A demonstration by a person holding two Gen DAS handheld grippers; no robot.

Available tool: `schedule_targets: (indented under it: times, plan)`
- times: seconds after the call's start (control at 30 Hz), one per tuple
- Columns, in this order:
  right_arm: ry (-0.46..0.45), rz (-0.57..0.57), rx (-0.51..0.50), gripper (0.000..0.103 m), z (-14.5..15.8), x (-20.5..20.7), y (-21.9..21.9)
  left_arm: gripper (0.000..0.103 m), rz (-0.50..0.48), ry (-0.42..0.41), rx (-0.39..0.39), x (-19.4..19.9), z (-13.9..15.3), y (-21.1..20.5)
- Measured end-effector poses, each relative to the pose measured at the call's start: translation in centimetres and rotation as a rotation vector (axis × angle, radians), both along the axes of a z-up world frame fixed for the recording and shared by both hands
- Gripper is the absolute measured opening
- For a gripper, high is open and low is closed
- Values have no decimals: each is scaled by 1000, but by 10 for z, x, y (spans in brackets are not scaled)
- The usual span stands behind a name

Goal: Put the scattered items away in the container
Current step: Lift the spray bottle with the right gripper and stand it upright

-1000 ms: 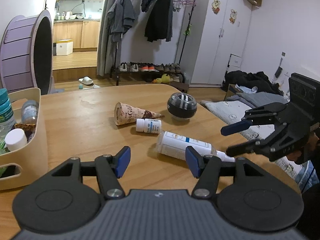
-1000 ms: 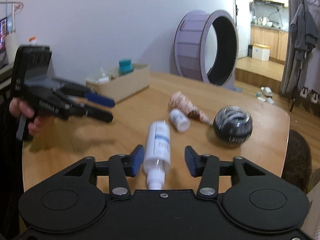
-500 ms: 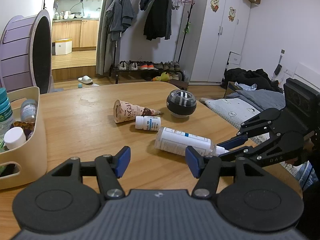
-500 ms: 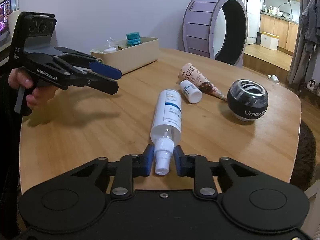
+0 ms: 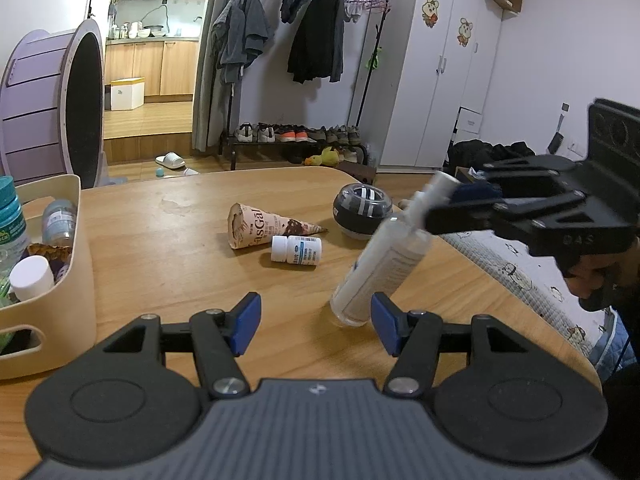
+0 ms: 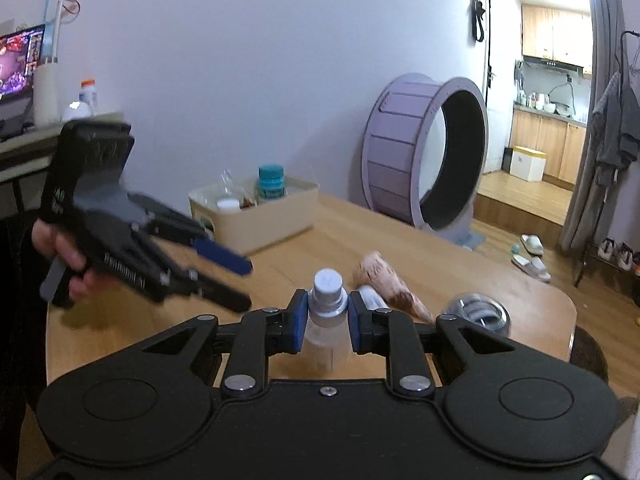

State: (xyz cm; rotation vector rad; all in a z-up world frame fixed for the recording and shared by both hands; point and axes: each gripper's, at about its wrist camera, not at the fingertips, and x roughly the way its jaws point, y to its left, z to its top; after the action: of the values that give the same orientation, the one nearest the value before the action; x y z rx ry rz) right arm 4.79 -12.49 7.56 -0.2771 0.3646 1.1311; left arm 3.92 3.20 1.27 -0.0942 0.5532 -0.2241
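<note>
The right gripper (image 6: 328,322) clamps the neck of the smooth white cylindrical spray bottle (image 5: 380,268), tilted above the wooden table (image 5: 160,248). The left gripper (image 5: 316,322) hangs half open and empty; only its view shows the bottle's full body, and the cream plastic container (image 5: 80,280) at near left

a large purple wheel (image 5: 48,104) stood on the floor beyond the wooden desk (image 5: 168,248), against a plain pale wall (image 6: 248,60). behind it a doorway opened onto a raised kitchen with wooden cabinets (image 5: 156,68) and a white box (image 5: 127,94) on its floor. a black clothes rack (image 5: 304,40) hung with dark garments stood over a row of shoes (image 5: 296,134). white wardrobes (image 5: 436,80) with cartoon stickers filled the far wall, and a lit monitor (image 6: 20,64) glowed in the corner.
</note>
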Motion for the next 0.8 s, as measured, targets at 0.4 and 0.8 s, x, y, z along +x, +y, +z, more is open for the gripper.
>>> schedule_targets:
  times: [0.4, 0.8]
  plan:
    - [77, -15, 27, 35, 6, 17, 20, 60, 12, -39, -25, -6, 6, 8]
    - [101, -158, 126, 87, 8, 24, -44, 55, -25, -193, -45, 8, 18, -28]
